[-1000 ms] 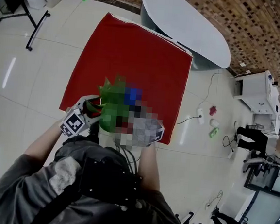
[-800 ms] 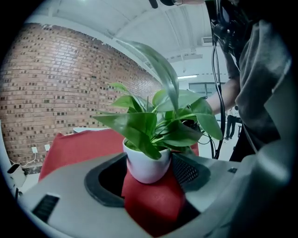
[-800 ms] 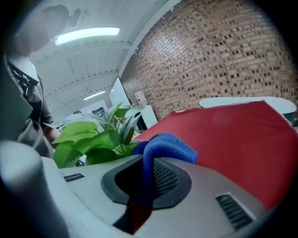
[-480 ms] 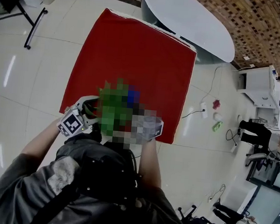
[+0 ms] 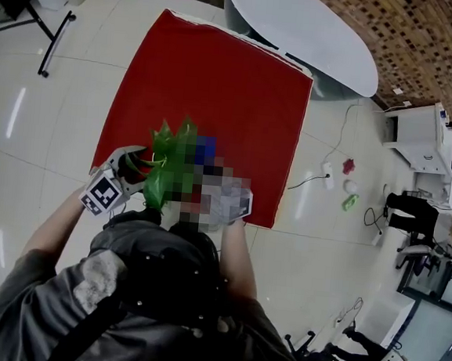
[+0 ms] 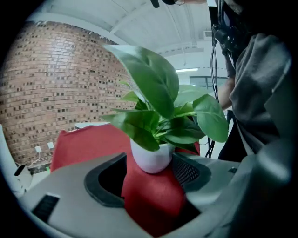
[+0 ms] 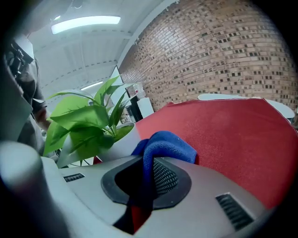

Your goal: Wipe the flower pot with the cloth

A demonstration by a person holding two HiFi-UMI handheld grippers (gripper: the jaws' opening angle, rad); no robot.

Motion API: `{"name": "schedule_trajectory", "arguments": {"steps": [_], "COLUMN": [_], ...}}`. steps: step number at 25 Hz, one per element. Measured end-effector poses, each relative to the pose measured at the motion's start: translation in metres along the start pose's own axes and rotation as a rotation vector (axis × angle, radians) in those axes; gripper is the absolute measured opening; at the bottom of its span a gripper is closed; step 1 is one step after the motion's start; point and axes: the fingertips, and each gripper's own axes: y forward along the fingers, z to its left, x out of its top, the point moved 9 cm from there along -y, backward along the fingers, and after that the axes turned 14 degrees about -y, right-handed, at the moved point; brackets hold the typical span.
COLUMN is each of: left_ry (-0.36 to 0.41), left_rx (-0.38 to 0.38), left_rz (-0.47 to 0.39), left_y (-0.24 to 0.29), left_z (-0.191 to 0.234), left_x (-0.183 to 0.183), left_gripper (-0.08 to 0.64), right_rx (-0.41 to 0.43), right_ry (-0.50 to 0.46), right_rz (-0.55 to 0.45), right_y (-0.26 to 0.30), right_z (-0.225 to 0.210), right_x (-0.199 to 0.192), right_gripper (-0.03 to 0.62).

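We work in bright, even indoor light. Pale glare from the ceiling strip lamps (image 7: 86, 21) streaks the glossy floor (image 5: 15, 118). Both gripper views bulge fisheye, with black corners. The flower pot (image 6: 151, 158) and cloth (image 7: 165, 144) look sharp, while the nearest foreground goes soft.

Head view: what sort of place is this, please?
Probably an office or lab hall, indoors. It has a glossy white tiled floor, a brick wall, a white oval table and white equipment standing at the right.
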Motion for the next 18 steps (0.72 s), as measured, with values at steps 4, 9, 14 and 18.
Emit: {"name": "schedule_trajectory", "arguments": {"steps": [4,9,14,18], "left_ry": [-0.095,-0.213,-0.306,-0.334], "left_rx": [0.137,0.169,0.269,0.407], "left_rz": [0.044,0.04,-0.034,-0.072], "left_y": [-0.03,-0.053,-0.029,-0.007], "left_z": [-0.012,-0.07,-0.106,-0.104], "left_x": [-0.021,-0.032,-0.029,-0.031], "left_gripper": [0.347,0.347,0.384,0.392], "right_rx": [0.044,0.096,0.147,0.194], "right_ry": [-0.02,-0.064,-0.113,-0.152], "right_rz": [-0.014,-0.018,-0.02,-0.01], "right_y": [-0.01,-0.023,-0.031,-0.029], "right_z": [0.0,0.002,0.012,0.027], "right_x": [0.001,-0.001,-0.003,-0.001], "right_gripper": [0.058,0.058,0.058,0.058]}}
